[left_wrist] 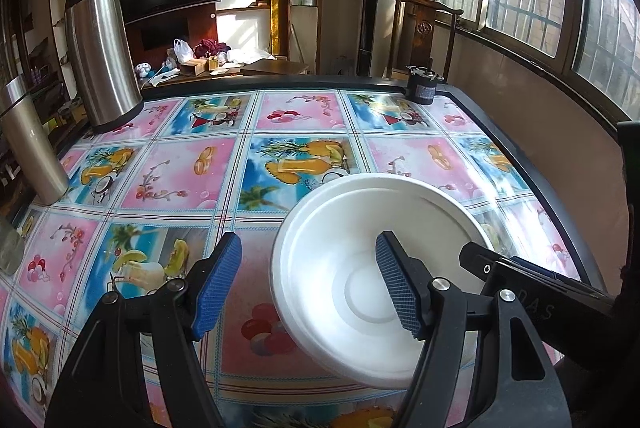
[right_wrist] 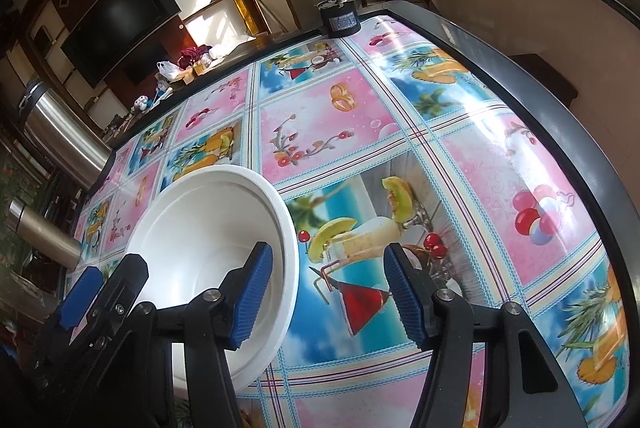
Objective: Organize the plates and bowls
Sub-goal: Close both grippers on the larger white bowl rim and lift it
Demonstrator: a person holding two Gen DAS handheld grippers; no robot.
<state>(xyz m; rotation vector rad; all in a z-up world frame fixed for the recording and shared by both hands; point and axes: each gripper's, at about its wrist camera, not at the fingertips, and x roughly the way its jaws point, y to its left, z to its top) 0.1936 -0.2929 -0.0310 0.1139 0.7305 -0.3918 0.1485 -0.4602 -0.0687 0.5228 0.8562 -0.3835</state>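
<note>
A single white foam bowl (left_wrist: pixel 360 268) sits on the fruit-print tablecloth (left_wrist: pixel 180 168) at the near right of the table. My left gripper (left_wrist: pixel 308 242) is open and straddles the bowl's left rim: its right pad hangs over the inside, its left pad over the cloth. In the right wrist view the same bowl (right_wrist: pixel 208 212) lies at the lower left. My right gripper (right_wrist: pixel 328 250) is open across the bowl's right rim, left pad inside, right pad outside. Neither pad visibly presses the bowl. No plates are in view.
A tall steel thermos (left_wrist: pixel 100 48) stands at the far left, with a slimmer steel flask (left_wrist: pixel 32 148) nearer on the left edge. A small black cylinder (left_wrist: pixel 422 86) sits at the far right corner, in front of a wooden chair (left_wrist: pixel 424 28). The table's dark rim (left_wrist: pixel 560 188) runs close on the right.
</note>
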